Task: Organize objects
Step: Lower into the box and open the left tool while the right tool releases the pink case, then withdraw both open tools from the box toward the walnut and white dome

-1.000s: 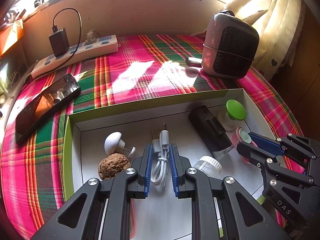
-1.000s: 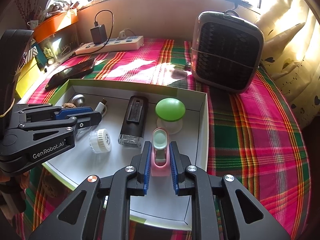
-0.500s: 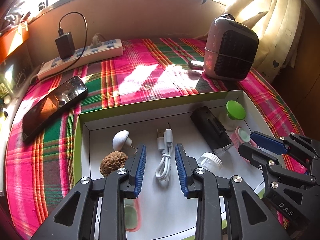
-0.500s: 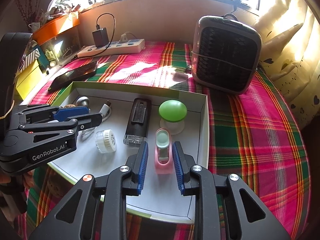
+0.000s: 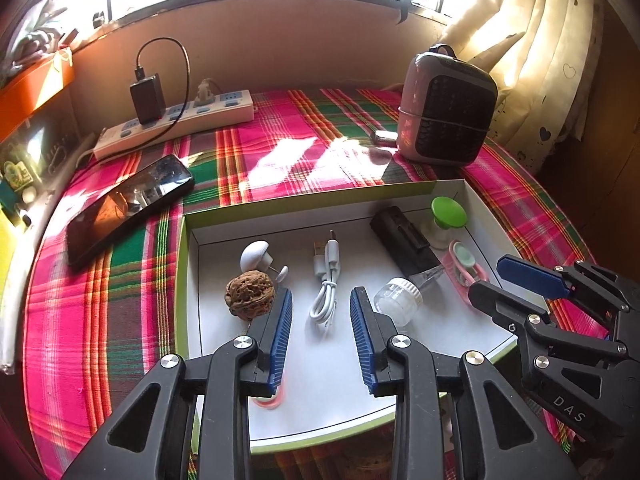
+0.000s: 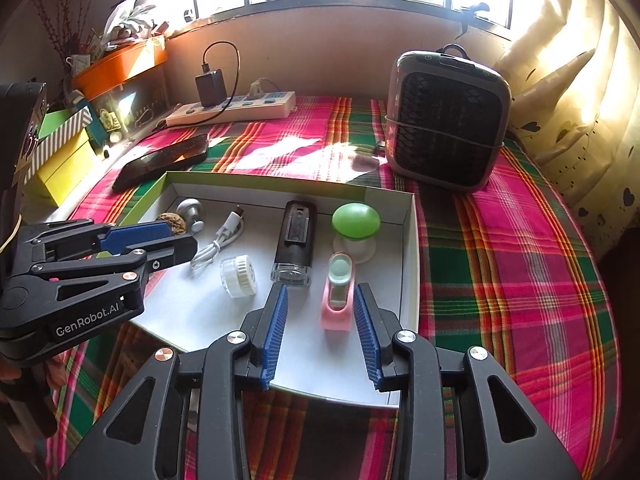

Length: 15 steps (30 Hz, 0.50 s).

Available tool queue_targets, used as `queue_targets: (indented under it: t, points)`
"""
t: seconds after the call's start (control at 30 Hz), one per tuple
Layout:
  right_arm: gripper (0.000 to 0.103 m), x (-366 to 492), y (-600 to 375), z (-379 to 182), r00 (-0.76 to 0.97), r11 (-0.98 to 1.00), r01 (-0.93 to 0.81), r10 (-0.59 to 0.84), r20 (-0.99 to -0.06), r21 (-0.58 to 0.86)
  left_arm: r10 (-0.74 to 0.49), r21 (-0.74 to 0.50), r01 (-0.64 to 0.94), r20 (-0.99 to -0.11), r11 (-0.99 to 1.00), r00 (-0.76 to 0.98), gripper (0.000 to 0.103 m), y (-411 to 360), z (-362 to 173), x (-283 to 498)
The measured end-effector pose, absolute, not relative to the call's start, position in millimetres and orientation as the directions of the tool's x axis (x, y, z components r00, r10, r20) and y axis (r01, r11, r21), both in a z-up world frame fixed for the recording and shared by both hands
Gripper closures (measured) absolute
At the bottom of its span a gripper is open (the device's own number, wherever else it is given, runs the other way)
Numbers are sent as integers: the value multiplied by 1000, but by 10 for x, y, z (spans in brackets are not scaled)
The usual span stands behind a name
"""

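Observation:
A shallow white box with a green rim (image 5: 308, 200) (image 6: 408, 240) lies on the plaid cloth. In it lie a white coiled USB cable (image 5: 326, 288) (image 6: 218, 242), a walnut (image 5: 250, 292), a white mushroom-shaped piece (image 5: 256, 254), a small clear jar with white lid (image 5: 398, 294) (image 6: 239, 276), a black device (image 5: 404, 240) (image 6: 296, 242), a green-capped piece (image 5: 448, 212) (image 6: 356, 222) and a pink holder (image 5: 464, 266) (image 6: 339, 292). My left gripper (image 5: 321, 336) is open, just behind the cable. My right gripper (image 6: 320, 334) is open, just behind the pink holder.
A black phone (image 5: 128, 208) (image 6: 164, 162) lies left of the box. A white power strip with a black charger (image 5: 176, 120) (image 6: 232, 110) runs along the back wall. A small grey fan heater (image 5: 448, 108) (image 6: 448, 120) stands back right. Boxes and an orange tray (image 6: 120, 64) sit at the far left.
Both grippers have opened and drawn back. The left let go of the USB cable and the right let go of the pink holder; both items now lie in the box.

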State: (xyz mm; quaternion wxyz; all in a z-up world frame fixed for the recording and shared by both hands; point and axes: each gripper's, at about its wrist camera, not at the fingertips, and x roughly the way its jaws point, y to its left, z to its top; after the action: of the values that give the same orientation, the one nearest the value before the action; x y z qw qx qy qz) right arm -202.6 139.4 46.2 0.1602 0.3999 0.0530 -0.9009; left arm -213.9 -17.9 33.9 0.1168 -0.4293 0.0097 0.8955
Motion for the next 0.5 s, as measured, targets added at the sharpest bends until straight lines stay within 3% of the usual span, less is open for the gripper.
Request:
queue_targets:
  t: [0.5]
  points:
    - [66, -1738, 1426, 545, -650, -941, 336, -269, -711, 49, 182, -79, -184, -732, -980, -656, 75, -305, 450, -1747]
